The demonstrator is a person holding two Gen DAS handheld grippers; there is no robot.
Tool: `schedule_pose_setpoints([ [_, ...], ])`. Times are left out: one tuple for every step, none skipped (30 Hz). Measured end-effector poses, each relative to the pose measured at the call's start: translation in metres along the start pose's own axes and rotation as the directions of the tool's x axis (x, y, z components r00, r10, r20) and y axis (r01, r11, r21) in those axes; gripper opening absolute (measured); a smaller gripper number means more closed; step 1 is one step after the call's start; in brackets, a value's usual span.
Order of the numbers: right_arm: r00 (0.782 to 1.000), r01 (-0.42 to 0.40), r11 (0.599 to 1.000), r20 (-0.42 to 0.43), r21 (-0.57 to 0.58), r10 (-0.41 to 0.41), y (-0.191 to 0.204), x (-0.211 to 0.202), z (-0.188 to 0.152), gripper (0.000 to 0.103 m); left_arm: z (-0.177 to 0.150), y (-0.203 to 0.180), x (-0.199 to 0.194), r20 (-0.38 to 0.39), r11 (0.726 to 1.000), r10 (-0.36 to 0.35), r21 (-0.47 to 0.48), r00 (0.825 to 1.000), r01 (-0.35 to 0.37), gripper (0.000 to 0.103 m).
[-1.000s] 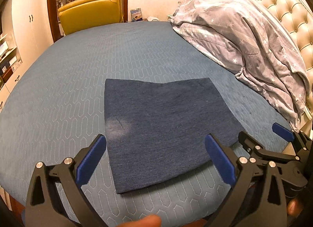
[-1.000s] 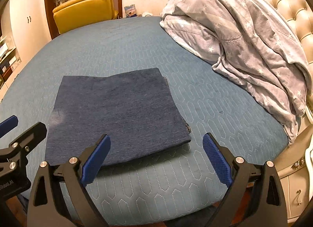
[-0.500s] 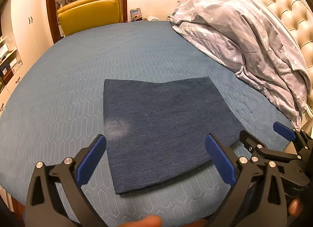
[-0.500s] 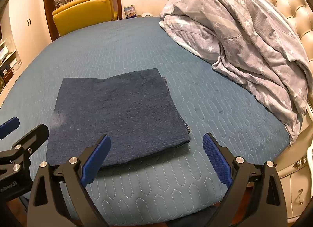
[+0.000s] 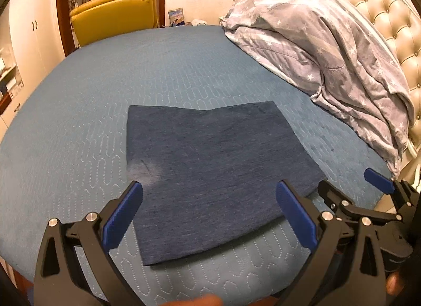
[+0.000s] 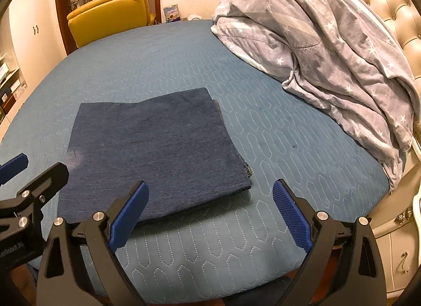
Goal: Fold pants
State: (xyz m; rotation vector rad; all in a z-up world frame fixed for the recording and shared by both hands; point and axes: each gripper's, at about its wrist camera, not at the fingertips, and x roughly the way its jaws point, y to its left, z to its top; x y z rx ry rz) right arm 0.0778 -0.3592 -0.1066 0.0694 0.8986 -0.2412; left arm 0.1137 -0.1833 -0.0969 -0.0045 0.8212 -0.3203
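Note:
The dark blue pants (image 5: 210, 163) lie folded into a flat, roughly square stack on the teal quilted bed (image 5: 79, 127); in the right wrist view the pants (image 6: 155, 153) show layered edges along their right side. My left gripper (image 5: 209, 206) hovers open over the stack's near edge, holding nothing. My right gripper (image 6: 210, 208) is open too, above bare bed just off the stack's near right corner. Each view catches the other gripper at its side: the right gripper (image 5: 352, 190) and the left gripper (image 6: 34, 171).
A rumpled grey star-print duvet (image 5: 329, 50) is piled at the right against a tufted cream headboard (image 5: 389, 11). A yellow armchair (image 5: 115, 13) stands beyond the far side of the bed. White cabinets (image 5: 26, 32) line the left wall; a bedside drawer unit (image 6: 394, 248) sits at lower right.
Both grippers have drawn back and risen slightly from the folded pants, so the stack sits a little farther off. The pants themselves have not moved, and both grippers stay open.

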Motion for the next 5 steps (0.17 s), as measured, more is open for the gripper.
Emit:
schedule_pose_setpoints([
  [1.000, 0.004, 1.000, -0.002, 0.002, -0.004, -0.001, 0.000, -0.001, 0.092, 0.000, 0.001, 0.000, 0.004, 1.000, -0.012, -0.004, 1.000, 0.012, 0.101],
  [1.000, 0.007, 1.000, -0.003, 0.004, -0.007, -0.002, 0.001, -0.001, 0.092, 0.000, 0.004, 0.001, 0.003, 1.000, -0.025, -0.007, 1.000, 0.025, 0.101],
  [1.000, 0.009, 1.000, -0.006, 0.008, -0.009, -0.003, 0.002, -0.002, 0.092, 0.000, 0.006, 0.001, 0.001, 0.999, -0.038, -0.010, 0.999, 0.038, 0.101],
  [1.000, 0.009, 1.000, -0.011, 0.014, -0.008, -0.005, 0.003, -0.003, 0.092, 0.000, 0.011, 0.001, -0.001, 0.998, -0.052, -0.017, 0.999, 0.052, 0.101],
  [1.000, 0.008, 1.000, -0.015, 0.018, -0.007, -0.006, 0.004, -0.004, 0.092, -0.001, 0.018, 0.002, -0.003, 0.998, -0.060, -0.026, 0.998, 0.060, 0.101],
])
